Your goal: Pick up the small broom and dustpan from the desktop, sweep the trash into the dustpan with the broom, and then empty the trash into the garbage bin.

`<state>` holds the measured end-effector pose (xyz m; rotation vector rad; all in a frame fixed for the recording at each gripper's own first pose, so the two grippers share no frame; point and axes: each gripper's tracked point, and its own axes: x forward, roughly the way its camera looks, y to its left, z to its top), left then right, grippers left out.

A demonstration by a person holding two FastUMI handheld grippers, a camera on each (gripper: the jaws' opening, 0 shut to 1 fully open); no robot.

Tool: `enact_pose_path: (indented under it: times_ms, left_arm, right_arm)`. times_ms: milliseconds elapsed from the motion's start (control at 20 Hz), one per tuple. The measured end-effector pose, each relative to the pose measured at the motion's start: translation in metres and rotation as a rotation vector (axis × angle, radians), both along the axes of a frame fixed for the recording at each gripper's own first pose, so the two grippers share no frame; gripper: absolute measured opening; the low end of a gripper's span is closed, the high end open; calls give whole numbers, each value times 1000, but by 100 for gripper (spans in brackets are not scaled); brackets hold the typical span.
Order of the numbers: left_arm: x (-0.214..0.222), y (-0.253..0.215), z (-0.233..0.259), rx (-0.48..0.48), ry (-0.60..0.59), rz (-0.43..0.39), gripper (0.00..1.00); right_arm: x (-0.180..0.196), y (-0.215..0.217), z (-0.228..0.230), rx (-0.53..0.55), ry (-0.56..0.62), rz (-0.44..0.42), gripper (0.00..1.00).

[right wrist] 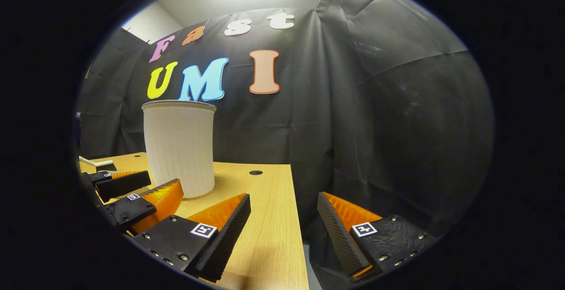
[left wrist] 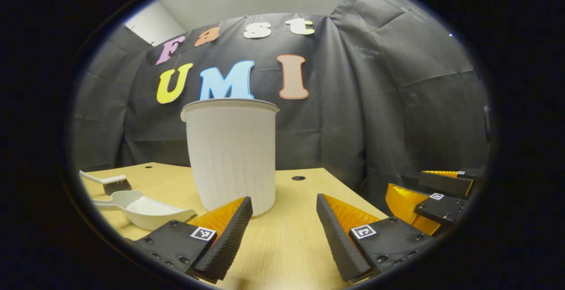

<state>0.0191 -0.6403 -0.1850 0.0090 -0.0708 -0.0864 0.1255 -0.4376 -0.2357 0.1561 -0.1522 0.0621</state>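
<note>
Desktop (left wrist: 282, 237) is stretching away under both grippers, with the ribbed garbage bin (left wrist: 231, 157) standing upright at twelve o'clock of the left gripper (left wrist: 284, 226), whose jaws are gaping apart over bare wood. At ten o'clock the dustpan (left wrist: 143, 210) is lying flat, handle pointing to nine o'clock, the small broom (left wrist: 108, 182) just behind it, bristles down. The right gripper (right wrist: 284, 228) is hovering level at the table's right edge, jaws likewise apart, holding nothing.

Wooden desktop (left wrist: 287, 237) carries garbage bin (left wrist: 231, 157), broom (left wrist: 110, 182) and dustpan (left wrist: 143, 209).
</note>
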Motion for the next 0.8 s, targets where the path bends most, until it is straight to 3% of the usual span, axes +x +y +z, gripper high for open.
enact_pose_path:
  times_ms: [800]
  left_arm:
    - [2,-2,-2,0,0,0,96]
  right_arm:
    - [3,-1,-1,-2,0,1,95]
